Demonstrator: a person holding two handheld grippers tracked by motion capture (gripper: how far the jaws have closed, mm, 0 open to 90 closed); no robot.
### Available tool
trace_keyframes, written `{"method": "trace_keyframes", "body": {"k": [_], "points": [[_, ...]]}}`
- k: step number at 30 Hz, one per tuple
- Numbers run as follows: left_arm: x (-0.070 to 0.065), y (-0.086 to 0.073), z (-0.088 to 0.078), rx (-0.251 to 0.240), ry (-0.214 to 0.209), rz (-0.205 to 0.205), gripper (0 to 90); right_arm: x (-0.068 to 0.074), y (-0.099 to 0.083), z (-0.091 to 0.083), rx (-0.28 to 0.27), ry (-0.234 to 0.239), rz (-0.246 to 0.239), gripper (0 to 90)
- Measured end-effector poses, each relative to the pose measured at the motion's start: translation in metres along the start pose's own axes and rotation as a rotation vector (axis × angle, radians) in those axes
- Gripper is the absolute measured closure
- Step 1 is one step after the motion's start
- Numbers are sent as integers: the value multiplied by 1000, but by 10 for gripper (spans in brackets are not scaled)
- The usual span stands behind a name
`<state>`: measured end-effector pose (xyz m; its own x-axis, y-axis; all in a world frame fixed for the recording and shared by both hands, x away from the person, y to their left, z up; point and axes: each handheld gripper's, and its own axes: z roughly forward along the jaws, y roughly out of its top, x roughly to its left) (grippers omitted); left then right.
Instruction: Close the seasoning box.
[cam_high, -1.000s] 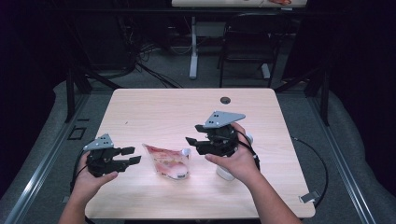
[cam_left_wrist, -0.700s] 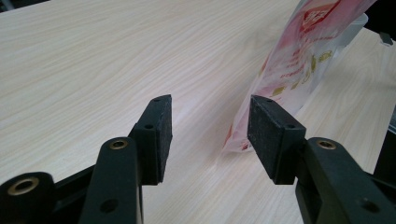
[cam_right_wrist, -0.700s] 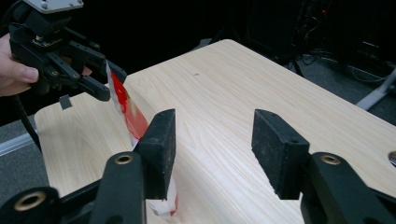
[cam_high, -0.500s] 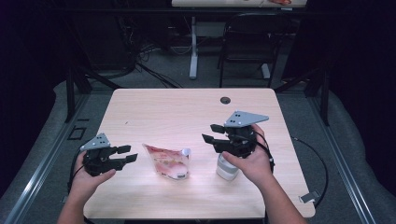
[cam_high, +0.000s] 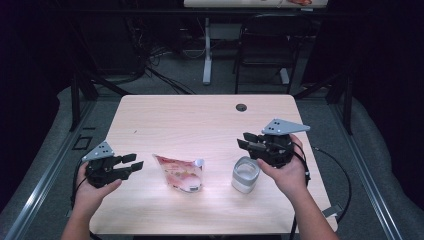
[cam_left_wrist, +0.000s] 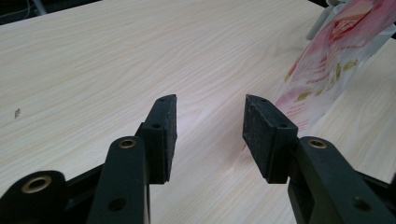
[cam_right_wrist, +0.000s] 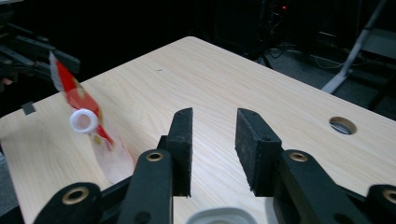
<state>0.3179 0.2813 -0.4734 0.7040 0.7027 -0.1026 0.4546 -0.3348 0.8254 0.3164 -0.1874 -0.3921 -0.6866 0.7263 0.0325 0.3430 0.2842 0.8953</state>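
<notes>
Right gripper (cam_high: 246, 142) shifted right, off the short clear glass jar (cam_high: 245, 174) | both grippers' fingers part-open, closing, empty | red-white spouted soft pouch (cam_high: 179, 173) mid-table (cam_high: 200, 120), near left gripper (cam_high: 134, 162) | light, floppy, slick; take by stiff spout (cam_right_wrist: 83, 121)

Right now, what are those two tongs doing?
Left tongs: open, empty, jaws just been closing.
Right tongs: open, empty, jaws just been closing.
</notes>
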Motion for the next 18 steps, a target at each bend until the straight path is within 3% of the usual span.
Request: {"method": "trace_keyframes", "body": {"k": [18], "points": [[0, -1, 3, 15, 18, 1, 548, -41, -10, -14, 11, -116, 54, 776]]}}
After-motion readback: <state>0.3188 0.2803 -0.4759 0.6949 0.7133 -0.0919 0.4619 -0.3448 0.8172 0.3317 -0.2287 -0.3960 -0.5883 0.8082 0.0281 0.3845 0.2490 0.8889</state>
